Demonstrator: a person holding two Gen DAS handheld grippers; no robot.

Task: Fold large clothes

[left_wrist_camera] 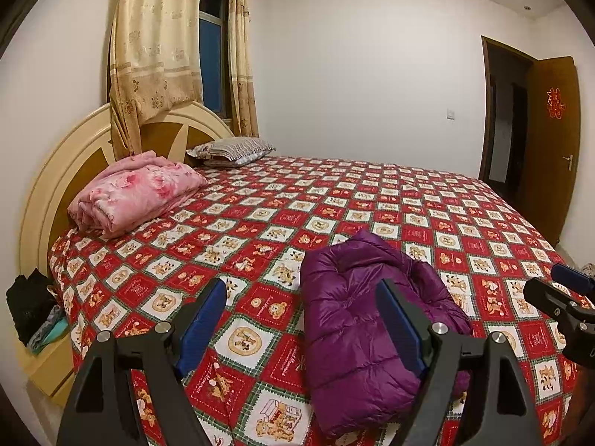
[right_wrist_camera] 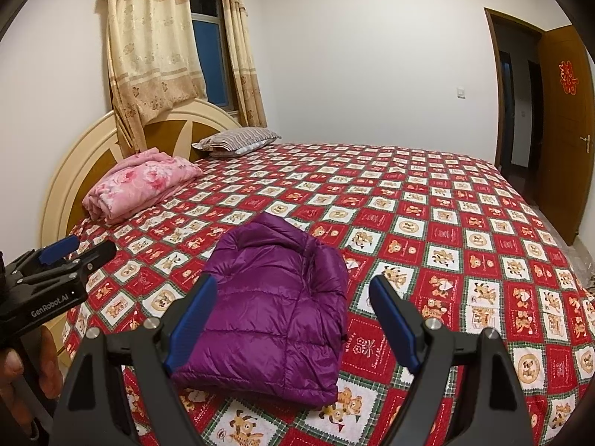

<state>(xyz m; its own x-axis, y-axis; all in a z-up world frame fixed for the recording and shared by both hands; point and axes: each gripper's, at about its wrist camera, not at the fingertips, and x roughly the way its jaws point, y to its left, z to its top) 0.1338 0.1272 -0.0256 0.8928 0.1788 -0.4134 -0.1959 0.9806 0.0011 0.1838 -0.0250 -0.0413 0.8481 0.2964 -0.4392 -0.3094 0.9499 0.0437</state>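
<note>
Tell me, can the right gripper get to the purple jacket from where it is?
Probably yes. The right gripper is open above the bed, and the folded purple jacket lies just ahead of it with nothing between them.

- The left gripper (left_wrist_camera: 301, 319), a black frame with two blue-padded fingers (left_wrist_camera: 202, 323), points forward and slightly downward; its jaws stand wide apart with nothing pressed between the pads
- The right gripper (right_wrist_camera: 293, 319), of the same black-and-blue build, tilts down by about the same amount, jaws spread wide and gripping nothing
- The two grippers sit side by side, each showing at the edge of the other's view
- A bare hand (right_wrist_camera: 22, 368) grasps the left gripper's handle from below
</note>
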